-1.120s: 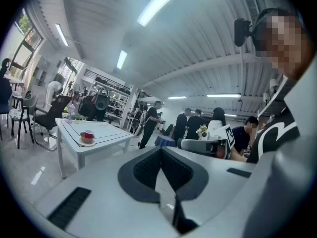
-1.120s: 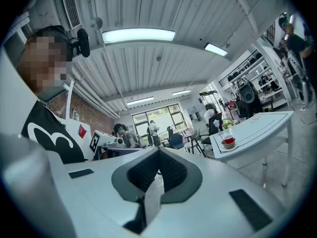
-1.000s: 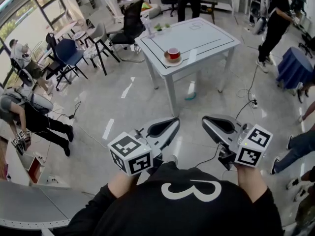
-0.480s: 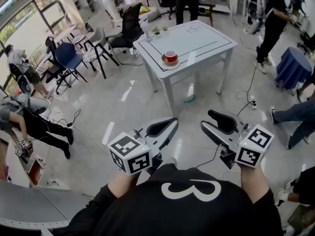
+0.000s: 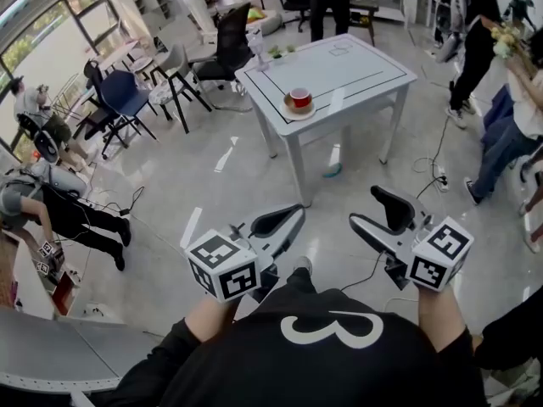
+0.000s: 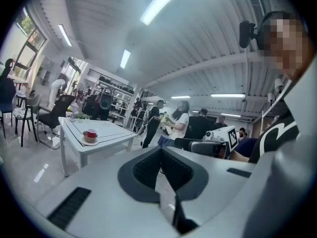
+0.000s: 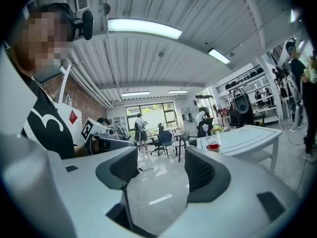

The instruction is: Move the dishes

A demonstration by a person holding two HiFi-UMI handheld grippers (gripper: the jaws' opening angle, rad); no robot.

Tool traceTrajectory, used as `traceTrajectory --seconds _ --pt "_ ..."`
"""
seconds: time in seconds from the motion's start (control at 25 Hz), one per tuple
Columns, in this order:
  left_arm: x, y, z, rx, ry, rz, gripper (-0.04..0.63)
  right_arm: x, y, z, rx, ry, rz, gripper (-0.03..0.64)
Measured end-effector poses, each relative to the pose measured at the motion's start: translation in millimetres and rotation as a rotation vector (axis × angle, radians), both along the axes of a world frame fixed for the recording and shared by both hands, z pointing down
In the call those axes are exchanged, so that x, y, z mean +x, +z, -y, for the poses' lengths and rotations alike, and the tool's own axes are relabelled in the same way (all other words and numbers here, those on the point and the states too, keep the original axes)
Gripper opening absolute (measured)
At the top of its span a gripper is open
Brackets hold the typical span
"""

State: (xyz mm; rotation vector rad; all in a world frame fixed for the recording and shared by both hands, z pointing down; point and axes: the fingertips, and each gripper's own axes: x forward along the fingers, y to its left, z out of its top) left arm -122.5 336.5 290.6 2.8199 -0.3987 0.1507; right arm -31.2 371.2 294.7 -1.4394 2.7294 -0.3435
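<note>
A red cup (image 5: 300,97) stands on a pale saucer (image 5: 299,107) near the front edge of a white table (image 5: 356,62), a few steps away from me. Both grippers are held out at waist height over the floor, well short of the table. My left gripper (image 5: 297,211) is shut, its dark pads pressed together with nothing between them (image 6: 161,152). My right gripper (image 5: 363,206) is open, and only floor shows through the gap between its pads (image 7: 161,167). The cup is small in the left gripper view (image 6: 91,134) and in the right gripper view (image 7: 213,144).
Black and blue chairs (image 5: 123,96) stand left of the table. Several people stand around the room, one close at the right (image 5: 509,117). Cables (image 5: 428,172) and a blue object (image 5: 333,170) lie on the glossy floor by the table. Green items (image 5: 276,49) sit at the table's far corner.
The right gripper's jaws have spread apart. The left gripper has stayed shut. A person has walked in at the right edge.
</note>
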Motion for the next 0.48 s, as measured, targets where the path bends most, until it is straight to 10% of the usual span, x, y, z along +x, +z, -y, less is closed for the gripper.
traceTrajectory --seconds 0.48 --pt "8 22 76 -0.053 -0.022 -0.008 0.003 13 23 80 -0.074 -0.006 0.026 0.275"
